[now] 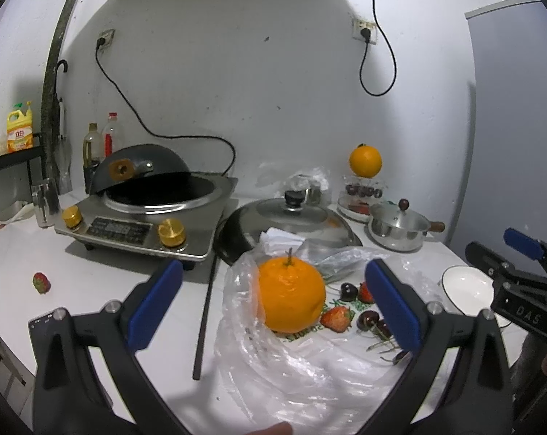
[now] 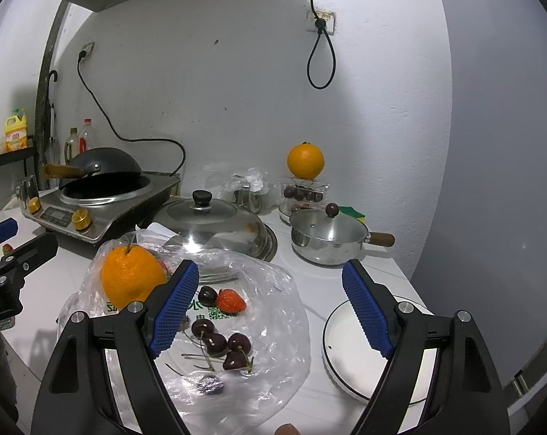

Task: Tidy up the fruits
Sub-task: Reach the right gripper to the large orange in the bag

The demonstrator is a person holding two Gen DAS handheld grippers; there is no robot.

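Observation:
A big orange (image 1: pixel 291 295) (image 2: pixel 132 277) with a stalk sits on a clear plastic bag (image 1: pixel 302 369) (image 2: pixel 273 301) on the white counter. Beside it lie strawberries (image 1: pixel 336 318) (image 2: pixel 231 301) and several dark cherries (image 1: pixel 368 319) (image 2: pixel 222 344). My left gripper (image 1: pixel 273 304) is open, its blue pads either side of the orange and apart from it. My right gripper (image 2: pixel 269 308) is open above the bag and cherries, holding nothing. A second orange (image 1: pixel 365 161) (image 2: pixel 305 161) rests on top of a clear tiered stand at the back. A lone strawberry (image 1: pixel 41 282) lies far left.
A white plate (image 2: pixel 345 340) (image 1: pixel 467 288) lies at the right. Behind stand a lidded wok (image 1: pixel 287 224) (image 2: pixel 215 224), a small steel pot (image 1: pixel 398 226) (image 2: pixel 327 239), an induction cooker (image 1: pixel 143 217) with a tilted black wok, a black stick (image 1: pixel 205 311), and bottles by the wall.

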